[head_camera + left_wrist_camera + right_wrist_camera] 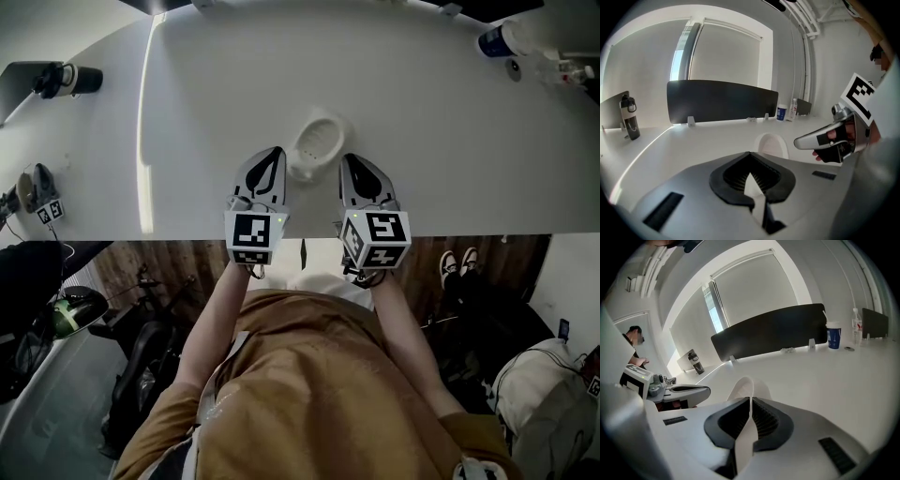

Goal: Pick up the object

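A white oval dish-like object [317, 142] lies on the white table [206, 112], a little back from its front edge. My left gripper [273, 154] rests on the table just left of the object and my right gripper [349, 159] just right of it, both pointing away from me. Neither touches the object. In the left gripper view the object [771, 144] sits ahead and slightly right of the shut jaws, and the right gripper [825, 136] shows beside it. In the right gripper view the object [738, 390] lies just beyond the shut jaws. Nothing is held.
A blue-labelled cup [494, 39] and a clear bottle [562, 67] stand at the far right. A black bottle [70, 80] stands at the far left. Another marker-cube device [37, 192] lies at the left edge. A dark divider panel [722, 101] lines the table's back.
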Motion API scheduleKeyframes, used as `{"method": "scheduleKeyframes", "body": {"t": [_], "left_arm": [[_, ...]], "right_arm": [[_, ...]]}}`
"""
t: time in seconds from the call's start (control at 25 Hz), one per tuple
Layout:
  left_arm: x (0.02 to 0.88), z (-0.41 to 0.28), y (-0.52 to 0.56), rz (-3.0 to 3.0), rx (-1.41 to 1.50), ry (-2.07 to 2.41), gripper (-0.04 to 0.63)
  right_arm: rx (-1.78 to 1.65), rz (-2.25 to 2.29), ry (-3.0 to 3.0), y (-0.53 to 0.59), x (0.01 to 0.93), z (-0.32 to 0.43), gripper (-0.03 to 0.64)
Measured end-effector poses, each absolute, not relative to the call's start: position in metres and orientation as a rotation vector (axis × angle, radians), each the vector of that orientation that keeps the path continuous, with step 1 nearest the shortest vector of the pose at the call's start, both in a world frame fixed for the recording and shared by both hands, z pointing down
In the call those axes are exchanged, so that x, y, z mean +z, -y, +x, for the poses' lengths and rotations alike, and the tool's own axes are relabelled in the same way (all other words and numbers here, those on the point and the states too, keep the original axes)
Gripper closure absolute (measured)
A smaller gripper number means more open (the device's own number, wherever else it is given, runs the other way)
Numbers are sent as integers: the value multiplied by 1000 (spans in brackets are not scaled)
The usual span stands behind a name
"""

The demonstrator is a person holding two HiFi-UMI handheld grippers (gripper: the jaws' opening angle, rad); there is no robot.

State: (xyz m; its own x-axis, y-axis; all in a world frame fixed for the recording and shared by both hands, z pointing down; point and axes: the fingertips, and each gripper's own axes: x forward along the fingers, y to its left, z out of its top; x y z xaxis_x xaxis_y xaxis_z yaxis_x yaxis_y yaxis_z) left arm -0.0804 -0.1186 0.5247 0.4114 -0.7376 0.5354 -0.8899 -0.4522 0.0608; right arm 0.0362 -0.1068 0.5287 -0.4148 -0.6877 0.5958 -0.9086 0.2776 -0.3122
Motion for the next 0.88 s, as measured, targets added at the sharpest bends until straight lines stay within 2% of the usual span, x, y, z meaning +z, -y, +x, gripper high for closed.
{"method": "scheduleKeyframes", "body": {"t": [0.52,0.88], "left_arm": [[534,-79,121,2345,668,1386,592],[530,-79,126,2328,660,1400,592]], "right_arm": [[1019,1348,2189,103,551,31,612],[1097,1304,2187,104,558,25,549]]}}
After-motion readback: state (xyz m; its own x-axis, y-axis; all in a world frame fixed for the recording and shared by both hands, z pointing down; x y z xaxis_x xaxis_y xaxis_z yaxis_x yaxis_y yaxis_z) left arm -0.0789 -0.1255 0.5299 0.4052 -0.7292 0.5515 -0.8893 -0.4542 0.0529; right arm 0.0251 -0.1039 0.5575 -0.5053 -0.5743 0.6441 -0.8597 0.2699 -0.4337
